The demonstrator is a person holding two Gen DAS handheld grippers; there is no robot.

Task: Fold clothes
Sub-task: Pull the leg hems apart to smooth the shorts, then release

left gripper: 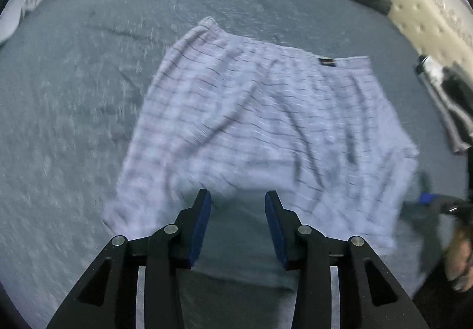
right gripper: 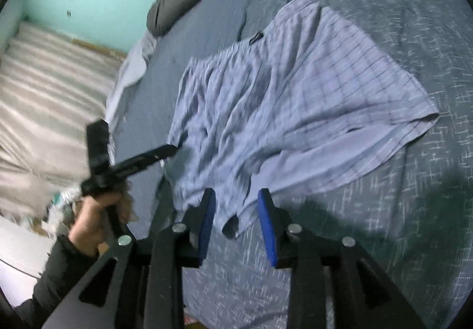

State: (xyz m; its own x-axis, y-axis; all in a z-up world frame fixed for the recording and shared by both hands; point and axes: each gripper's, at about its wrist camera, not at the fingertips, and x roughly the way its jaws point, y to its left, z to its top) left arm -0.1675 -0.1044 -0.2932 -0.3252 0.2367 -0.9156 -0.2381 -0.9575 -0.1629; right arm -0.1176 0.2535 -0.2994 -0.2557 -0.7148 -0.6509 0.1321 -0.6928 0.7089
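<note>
Spread flat mid-bed: checked shorts (left gripper: 260,127), bare blue bedspread (left gripper: 74,122) all round. Poised at near hem, left gripper (left gripper: 238,198) and right gripper (right gripper: 236,198), both splayed, gripping nothing.

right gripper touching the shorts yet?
Cannot tell. In the right wrist view the open right gripper straddles a hem corner of the shorts; blur hides any contact.

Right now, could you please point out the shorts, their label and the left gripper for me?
shorts (left gripper: 251,110): left wrist view, middle of the checked cloth.
label (left gripper: 326,62): left wrist view, dark tag at the waistband.
left gripper (left gripper: 238,210): left wrist view, midway between the fingertips.
</note>
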